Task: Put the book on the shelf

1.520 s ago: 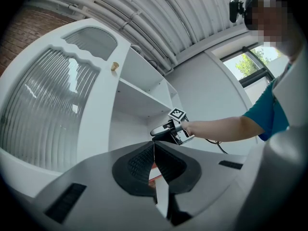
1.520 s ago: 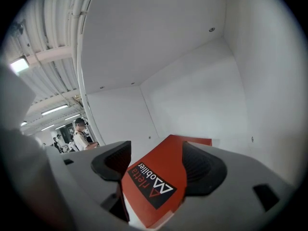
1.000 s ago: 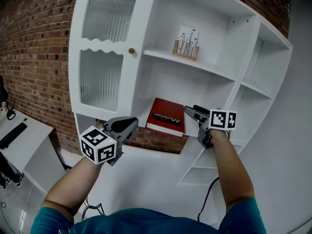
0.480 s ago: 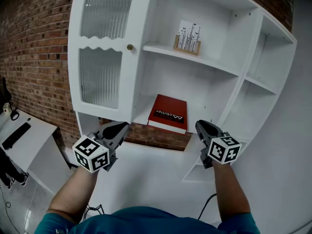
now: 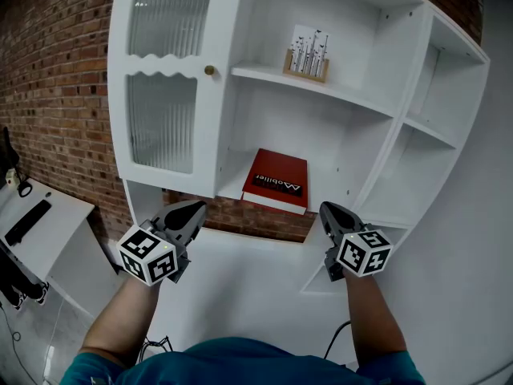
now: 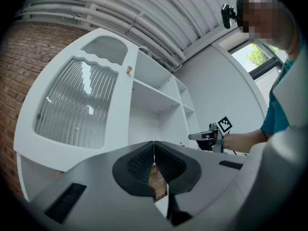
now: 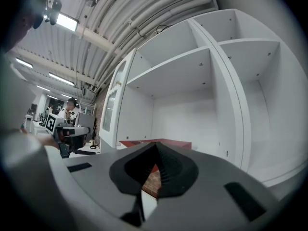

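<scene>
Head view: book (image 5: pixel 275 180) flat on shelf (image 5: pixel 231 189), ahead of jaws. Left gripper (image 5: pixel 199 207) jaws pressed together, empty; right gripper (image 5: pixel 327 208) jaws just closed, empty.

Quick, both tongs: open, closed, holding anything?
Left tongs: closed, empty.
Right tongs: just closed, empty; the book is not held.

Right gripper (image 7: pixel 155 145): jaws had just been closing and met tip to tip, with nothing between them. Beyond the tips a red book (image 7: pixel 179 143) lay flat on a board of the white shelf unit (image 7: pixel 231 109). Left gripper (image 7: pixel 72 132) showed at far left, near the glazed door (image 7: pixel 110 110).
</scene>
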Action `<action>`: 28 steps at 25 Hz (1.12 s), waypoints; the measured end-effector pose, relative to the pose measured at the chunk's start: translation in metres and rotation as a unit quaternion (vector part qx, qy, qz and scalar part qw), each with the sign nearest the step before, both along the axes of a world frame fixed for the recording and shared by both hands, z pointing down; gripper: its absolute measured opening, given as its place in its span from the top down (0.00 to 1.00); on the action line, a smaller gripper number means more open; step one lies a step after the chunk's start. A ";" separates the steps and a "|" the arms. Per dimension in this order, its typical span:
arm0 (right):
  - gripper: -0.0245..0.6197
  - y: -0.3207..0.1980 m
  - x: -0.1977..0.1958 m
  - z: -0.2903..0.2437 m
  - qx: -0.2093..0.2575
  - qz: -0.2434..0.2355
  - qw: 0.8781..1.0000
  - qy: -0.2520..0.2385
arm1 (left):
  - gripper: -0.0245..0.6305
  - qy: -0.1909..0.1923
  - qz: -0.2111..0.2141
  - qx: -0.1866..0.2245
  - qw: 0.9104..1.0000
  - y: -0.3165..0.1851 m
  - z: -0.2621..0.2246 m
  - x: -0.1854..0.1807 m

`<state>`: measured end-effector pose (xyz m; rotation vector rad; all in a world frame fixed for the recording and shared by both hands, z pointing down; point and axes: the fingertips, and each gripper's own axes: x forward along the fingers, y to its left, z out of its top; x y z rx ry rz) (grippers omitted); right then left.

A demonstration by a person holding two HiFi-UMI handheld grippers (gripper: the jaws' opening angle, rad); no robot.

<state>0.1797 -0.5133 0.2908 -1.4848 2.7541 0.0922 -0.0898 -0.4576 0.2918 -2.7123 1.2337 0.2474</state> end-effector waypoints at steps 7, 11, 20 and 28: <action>0.93 -0.004 -0.002 -0.005 0.005 0.001 1.000 0.000 | 0.94 0.003 -0.001 0.006 1.000 0.001 -0.007 -0.002; 0.93 -0.004 -0.004 -0.006 0.008 -0.001 1.000 0.000 | 0.94 0.003 -0.001 0.008 1.000 0.002 -0.008 -0.001; 0.93 -0.004 -0.004 -0.010 0.010 0.000 1.000 -0.002 | 0.94 0.003 0.001 0.012 1.000 0.003 -0.011 0.000; 0.93 -0.005 -0.003 -0.006 0.009 0.007 1.000 0.011 | 0.94 0.002 0.002 0.012 1.000 0.003 -0.009 0.001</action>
